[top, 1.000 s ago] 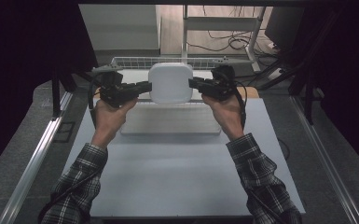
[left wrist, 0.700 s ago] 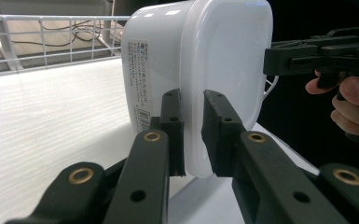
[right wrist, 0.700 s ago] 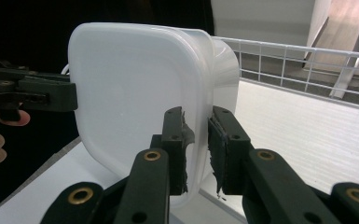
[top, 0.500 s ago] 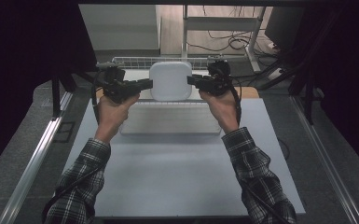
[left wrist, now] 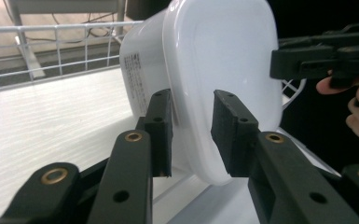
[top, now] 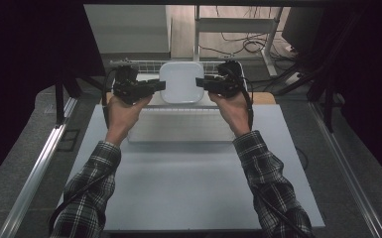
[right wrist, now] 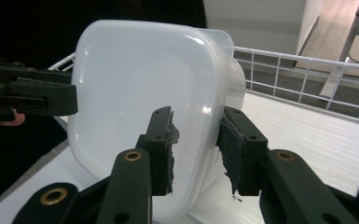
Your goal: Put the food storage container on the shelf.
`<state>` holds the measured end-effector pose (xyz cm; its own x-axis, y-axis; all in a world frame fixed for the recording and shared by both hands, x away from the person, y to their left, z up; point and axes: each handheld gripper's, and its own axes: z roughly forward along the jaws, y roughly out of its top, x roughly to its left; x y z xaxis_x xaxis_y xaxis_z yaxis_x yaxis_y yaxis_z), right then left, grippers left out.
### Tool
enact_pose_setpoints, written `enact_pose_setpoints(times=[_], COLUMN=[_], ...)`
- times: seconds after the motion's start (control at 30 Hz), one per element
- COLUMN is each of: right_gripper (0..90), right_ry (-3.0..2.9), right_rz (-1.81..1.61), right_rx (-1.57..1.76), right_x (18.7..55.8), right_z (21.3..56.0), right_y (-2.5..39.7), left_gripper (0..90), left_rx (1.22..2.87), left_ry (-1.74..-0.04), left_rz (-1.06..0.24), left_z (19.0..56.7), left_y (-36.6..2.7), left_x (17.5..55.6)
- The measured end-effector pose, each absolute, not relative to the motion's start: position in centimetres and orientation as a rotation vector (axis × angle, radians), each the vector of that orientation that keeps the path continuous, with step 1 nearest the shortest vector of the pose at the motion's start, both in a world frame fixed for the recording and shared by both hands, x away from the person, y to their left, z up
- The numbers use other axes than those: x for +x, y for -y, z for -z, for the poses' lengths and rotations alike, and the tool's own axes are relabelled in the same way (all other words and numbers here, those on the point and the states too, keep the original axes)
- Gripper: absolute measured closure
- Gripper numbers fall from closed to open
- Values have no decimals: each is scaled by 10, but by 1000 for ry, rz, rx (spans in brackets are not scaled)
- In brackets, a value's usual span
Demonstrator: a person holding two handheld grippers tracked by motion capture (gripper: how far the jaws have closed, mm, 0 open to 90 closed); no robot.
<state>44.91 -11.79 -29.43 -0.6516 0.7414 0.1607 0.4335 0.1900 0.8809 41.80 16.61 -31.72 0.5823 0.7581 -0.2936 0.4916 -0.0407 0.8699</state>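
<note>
Together, the left gripper [top: 159,85] and right gripper [top: 201,82] each clamp narrow-set jaws on opposite rims of the white lidded container [top: 181,82], held above the wire basket [top: 144,64], beyond the tray [top: 178,130].

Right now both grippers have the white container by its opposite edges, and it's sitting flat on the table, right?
Not flat on the table. The high view shows both grippers, left and right, holding the white container by opposite edges, but the left gripper view shows it tipped on edge.
</note>
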Motion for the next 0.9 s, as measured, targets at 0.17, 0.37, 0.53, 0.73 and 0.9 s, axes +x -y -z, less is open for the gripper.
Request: enact_pose_setpoints(times=[0.17,0.37,0.53,0.73,0.9], right_gripper=[621,585,570,559,542], right_ry=[-2174,-2170,-2167,-2156,-2134], right_rz=[-1437,-1433,-1402,-1399,-1383], right_rx=[1126,1146,1144,1157,1167], right_x=[454,458,462,465,470], right_z=[293,296,298,299,299], right_y=[116,114,112,112,110], left_gripper=[684,608,569,539,532], left_rx=[1690,1736,1750,1748,1751], left_ry=[-1057,-1069,-1097,-1111,-1114], left_rz=[-287,-333,-373,-372,-364], left_z=[317,316,315,314,312], left_y=[-167,-162,-160,-160,-160], left_x=[423,427,432,437,441])
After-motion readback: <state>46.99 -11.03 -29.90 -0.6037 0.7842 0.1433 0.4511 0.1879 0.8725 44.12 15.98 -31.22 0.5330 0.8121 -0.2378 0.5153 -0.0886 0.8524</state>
